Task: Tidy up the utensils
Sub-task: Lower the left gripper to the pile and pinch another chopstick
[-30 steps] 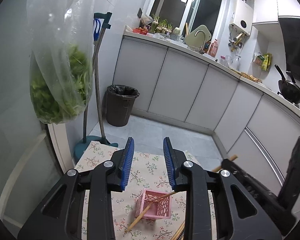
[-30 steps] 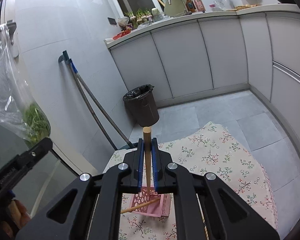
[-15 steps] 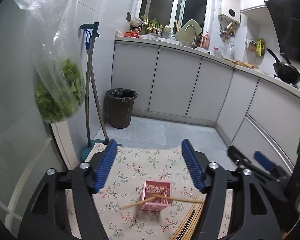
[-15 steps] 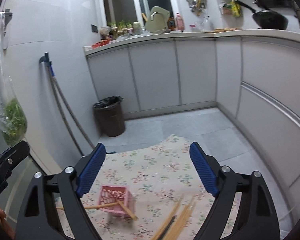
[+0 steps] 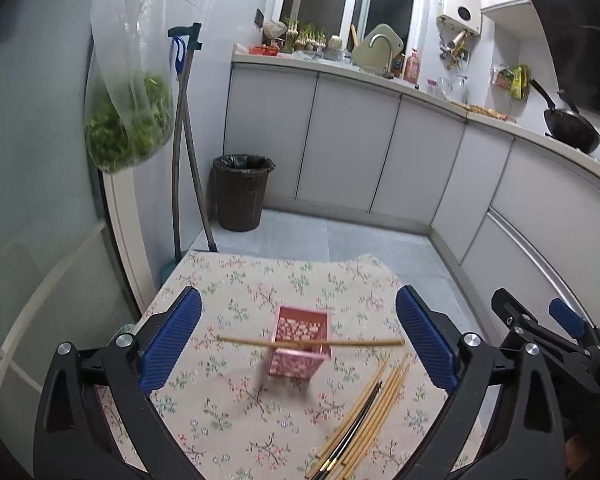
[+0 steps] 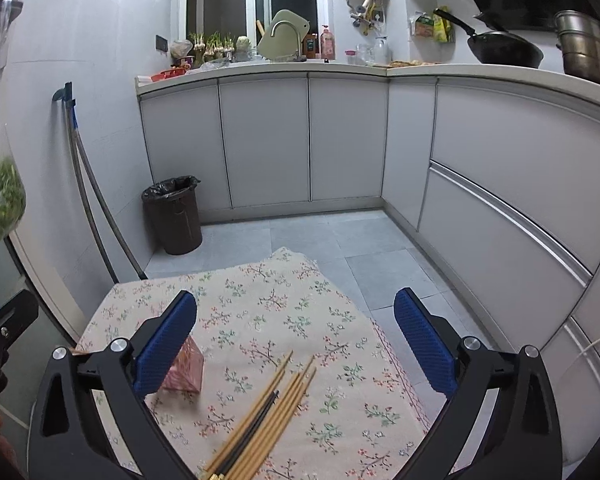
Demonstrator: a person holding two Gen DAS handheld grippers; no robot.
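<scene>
1. The left tool is spread wide, released, holding nothing.
2. The right tool is likewise released.
3. Two chopsticks lie across the pink basket on the desk.
4. A loose chopstick bundle lies right of it.

No readable text, labels or numbers anywhere in view.

Matt floral cloth covers the desk. A perforated pink plastic basket carries pale wooden chopsticks. The black plastic tongs have ribbed blue rubbery pads and shiny metal screws.
</scene>
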